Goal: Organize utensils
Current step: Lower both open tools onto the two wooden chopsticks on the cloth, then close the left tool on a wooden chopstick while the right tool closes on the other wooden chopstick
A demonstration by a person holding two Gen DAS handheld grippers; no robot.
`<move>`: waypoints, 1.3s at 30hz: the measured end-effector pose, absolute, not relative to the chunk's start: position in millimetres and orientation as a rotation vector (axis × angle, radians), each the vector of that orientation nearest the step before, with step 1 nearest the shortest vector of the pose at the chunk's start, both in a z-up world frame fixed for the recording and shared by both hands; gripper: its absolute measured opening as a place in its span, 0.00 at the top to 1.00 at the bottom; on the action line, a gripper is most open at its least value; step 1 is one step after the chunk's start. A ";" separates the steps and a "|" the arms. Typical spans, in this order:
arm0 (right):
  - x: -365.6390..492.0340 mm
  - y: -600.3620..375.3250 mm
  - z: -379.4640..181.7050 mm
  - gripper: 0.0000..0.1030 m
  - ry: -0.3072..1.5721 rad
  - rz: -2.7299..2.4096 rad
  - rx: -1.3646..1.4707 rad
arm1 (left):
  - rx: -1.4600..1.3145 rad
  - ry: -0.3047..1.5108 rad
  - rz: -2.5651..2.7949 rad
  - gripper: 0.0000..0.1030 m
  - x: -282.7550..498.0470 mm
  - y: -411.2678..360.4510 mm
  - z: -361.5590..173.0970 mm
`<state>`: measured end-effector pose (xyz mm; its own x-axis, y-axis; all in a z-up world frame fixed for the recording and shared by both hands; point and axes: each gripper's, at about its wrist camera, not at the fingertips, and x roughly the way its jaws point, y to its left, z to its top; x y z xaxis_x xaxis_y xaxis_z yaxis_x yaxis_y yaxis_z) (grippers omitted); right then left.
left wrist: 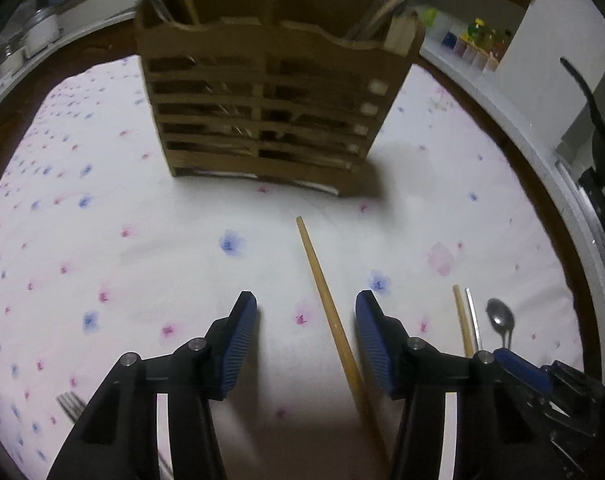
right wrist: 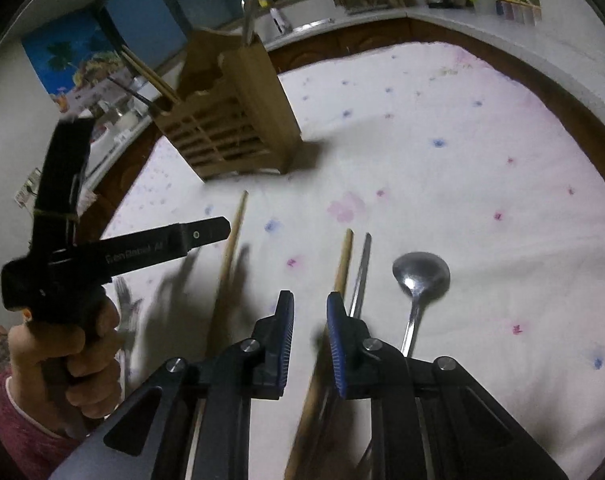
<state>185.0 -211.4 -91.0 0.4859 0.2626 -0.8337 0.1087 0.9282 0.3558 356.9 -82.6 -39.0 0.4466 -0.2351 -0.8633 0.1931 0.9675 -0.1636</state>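
The left gripper (left wrist: 306, 340) hangs low over the tablecloth (left wrist: 142, 208) with its jaws spread wide and nothing between them. A wooden chopstick (left wrist: 326, 296) lies flat on the cloth inside that gap, closer to the right-hand pad, its long axis running from under the gripper forward and slightly left toward the wooden utensil holder (left wrist: 270, 104). The chopstick's far tip stops short of the holder's base; the two are apart.

The right gripper (right wrist: 310, 320) stands beside it, jaws parted narrowly and empty. A second chopstick (right wrist: 342, 264) and a thin metal rod-like utensil (right wrist: 362, 272) lie side by side, passing under its right finger and pointing away along its line. A metal spoon (right wrist: 420, 276) lies just right of them, bowl forward. A fork (left wrist: 72, 406) rests at the near left edge of the left wrist view.

The holder stands upright, already carrying chopsticks and metal utensils in its compartments.

Judgement: the left gripper is nearer the first chopstick and already straddles it across its length; a descent and closure appears to be the coming move.
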 end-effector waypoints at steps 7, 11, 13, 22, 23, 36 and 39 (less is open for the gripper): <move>187.3 -213.1 -101.7 0.92 1.101 0.088 0.387 | 0.065 1.101 -0.320 0.84 350.6 -90.5 -45.7; 186.1 -213.5 -101.1 0.92 1.100 0.091 0.388 | 0.140 1.106 -0.405 0.90 327.1 -90.4 -47.5; 186.7 -214.0 -101.3 0.92 1.100 0.094 0.395 | 0.134 1.120 -0.444 0.90 316.3 -83.9 -47.7; 195.2 -209.3 -100.1 0.88 1.105 0.097 0.372 | 0.064 1.089 -0.388 0.73 313.5 -64.5 -34.3; 197.3 -208.7 -99.9 0.88 1.108 0.095 0.362 | 0.064 1.093 -0.377 0.73 315.4 -65.1 -35.4; 213.1 -193.6 -102.5 0.88 1.146 0.098 0.206 | 0.167 1.068 -0.326 0.89 310.5 -85.2 -48.2; 218.9 -189.1 -101.2 0.88 1.180 0.098 0.157 | 0.184 1.067 -0.328 0.90 307.3 -86.8 -46.6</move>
